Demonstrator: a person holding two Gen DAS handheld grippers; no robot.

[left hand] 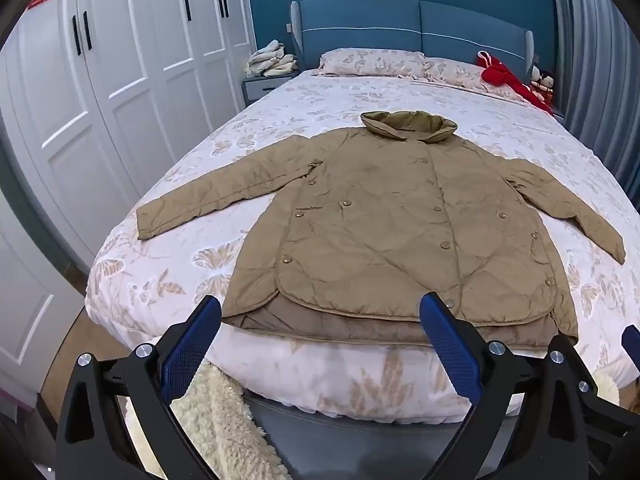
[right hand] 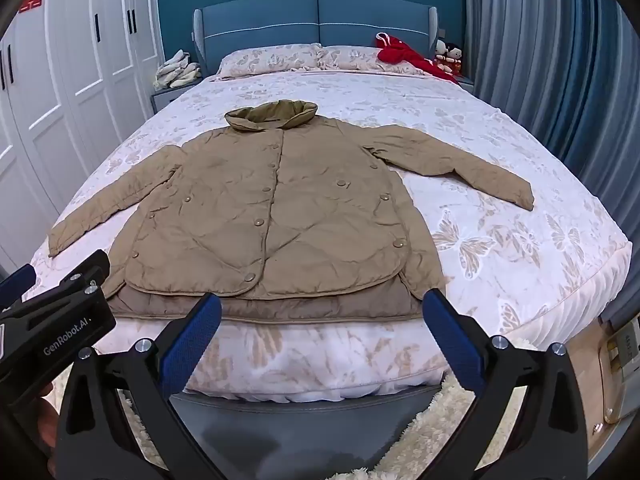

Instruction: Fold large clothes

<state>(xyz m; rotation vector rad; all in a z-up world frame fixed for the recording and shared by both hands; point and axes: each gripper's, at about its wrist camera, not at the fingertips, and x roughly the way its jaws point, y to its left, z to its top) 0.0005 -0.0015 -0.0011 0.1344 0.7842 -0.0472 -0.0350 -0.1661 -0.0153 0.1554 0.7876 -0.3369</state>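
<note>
1. I see a bedroom; the bed [left hand: 304, 96] fills both views.
2. The jacket [left hand: 400, 232] lies flat near the foot edge, front up, sleeves spread, probably laid out for folding.
3. My left gripper [left hand: 320, 344] and right gripper [right hand: 322, 340] hover short of the hem, jaws wide apart, holding nothing.

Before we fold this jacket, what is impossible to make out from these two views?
- Jacket back and lining: both views, hidden underneath its front.
- Right tongs: left wrist view, cut off by the edge.
- Nightstand pile: right wrist view, too small to identify.
</note>
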